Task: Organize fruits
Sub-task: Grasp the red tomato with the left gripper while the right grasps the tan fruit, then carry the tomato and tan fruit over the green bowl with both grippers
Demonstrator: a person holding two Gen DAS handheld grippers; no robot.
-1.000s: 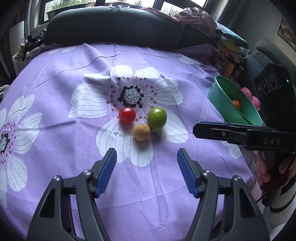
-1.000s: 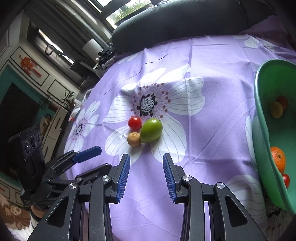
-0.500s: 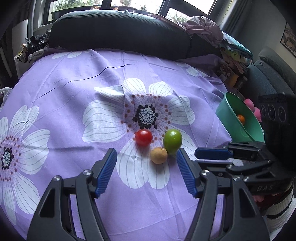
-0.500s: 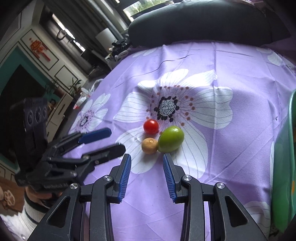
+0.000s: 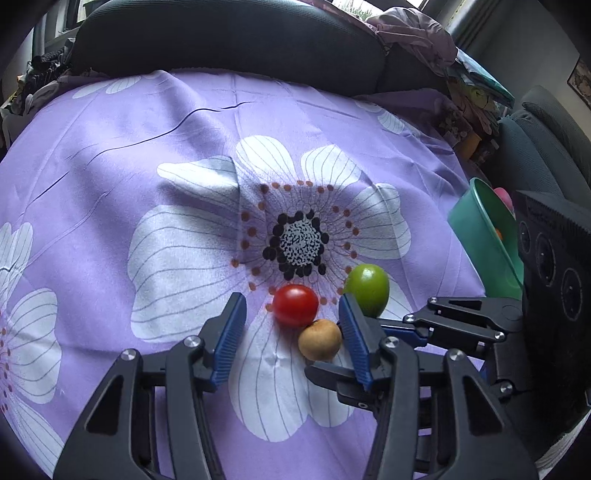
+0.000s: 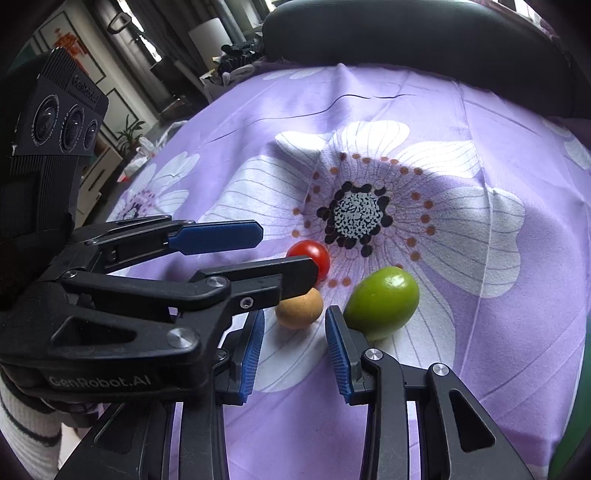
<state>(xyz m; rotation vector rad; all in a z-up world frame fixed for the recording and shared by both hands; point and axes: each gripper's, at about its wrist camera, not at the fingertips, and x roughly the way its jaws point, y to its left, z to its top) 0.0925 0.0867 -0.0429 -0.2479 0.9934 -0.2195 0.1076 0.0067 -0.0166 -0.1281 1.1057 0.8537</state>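
Observation:
Three small fruits lie together on the purple flowered cloth [image 5: 147, 147]: a red tomato [image 5: 295, 304], a tan round fruit [image 5: 319, 339] and a green fruit [image 5: 367, 290]. My left gripper [image 5: 291, 326] is low over them, its jaws closing. The tomato and the tan fruit sit between its blue pads, which do not touch them. The green fruit lies just outside its right finger. My right gripper [image 6: 295, 345] stands narrowly open with nothing in it, the tan fruit [image 6: 299, 314] just ahead of its gap and the green fruit [image 6: 382, 302] to its right. The left gripper [image 6: 286, 254] crosses in from the left.
A green bowl [image 5: 484, 236] holding some fruit stands at the cloth's right edge. A dark sofa backrest [image 5: 229, 40] borders the far side, with piled clothes [image 5: 413, 29] at the back right. A striped sleeve [image 6: 22, 424] shows at the lower left.
Both grippers have moved in on the three fruits, which now sit at the fingertips. The left jaws have narrowed. The bowl has nearly slid out of the right wrist view.

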